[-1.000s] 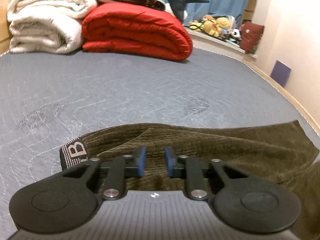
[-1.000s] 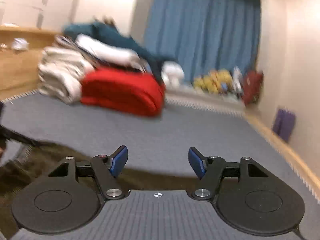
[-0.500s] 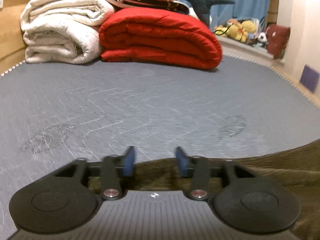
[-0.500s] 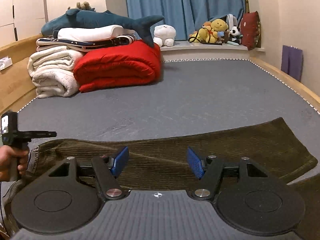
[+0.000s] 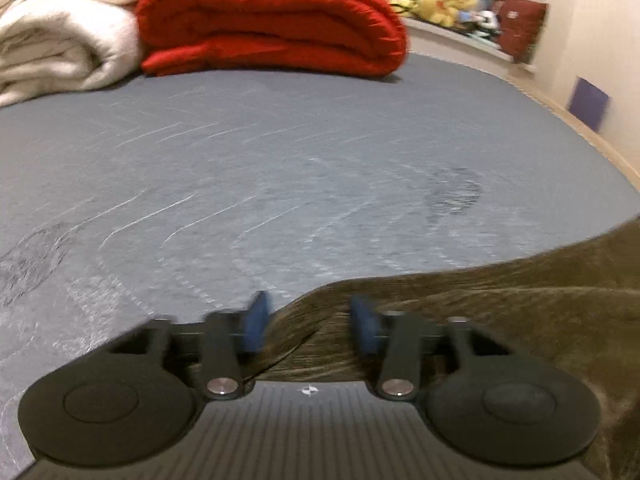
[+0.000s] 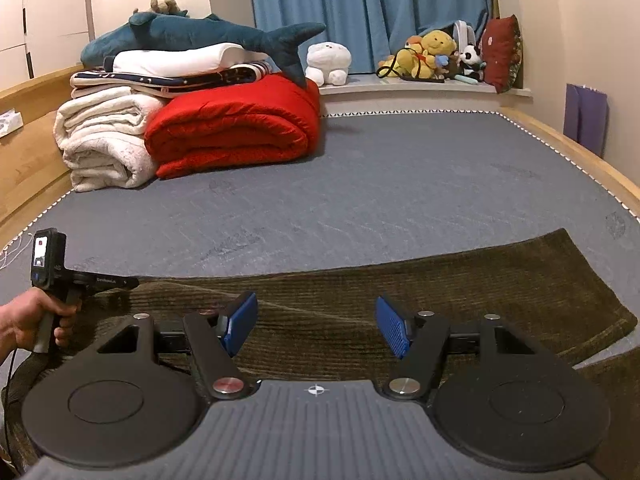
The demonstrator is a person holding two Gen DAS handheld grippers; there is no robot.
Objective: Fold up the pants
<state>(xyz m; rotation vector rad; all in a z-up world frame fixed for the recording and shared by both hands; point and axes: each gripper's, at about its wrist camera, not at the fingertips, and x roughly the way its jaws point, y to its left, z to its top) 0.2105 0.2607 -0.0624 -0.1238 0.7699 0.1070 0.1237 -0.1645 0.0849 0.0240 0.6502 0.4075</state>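
Note:
Dark olive corduroy pants (image 6: 440, 280) lie spread across the near part of the grey mattress (image 6: 360, 192). In the left wrist view their bunched left end (image 5: 500, 312) rises between the blue pads of my left gripper (image 5: 310, 320). Its jaws are closing around that fold, and a gap still shows beside the pads. The right wrist view shows this same left gripper (image 6: 128, 282) at the pants' left end, held by a hand (image 6: 28, 320). My right gripper (image 6: 316, 326) hovers open above the middle of the pants with nothing gripped.
A red quilt (image 6: 236, 136), a rolled white blanket (image 6: 104, 140) and a plush shark (image 6: 200, 36) are stacked at the far left. Stuffed toys (image 6: 436, 56) sit on the window ledge. A wooden bed frame (image 6: 560, 144) borders the mattress, with a purple bag (image 6: 586, 116) beyond it.
My left gripper moved left to the pants' end and lower, opened wide, then began narrowing on the fold; the waistband label dropped out of view. My right gripper tipped down over the pants and steadied.

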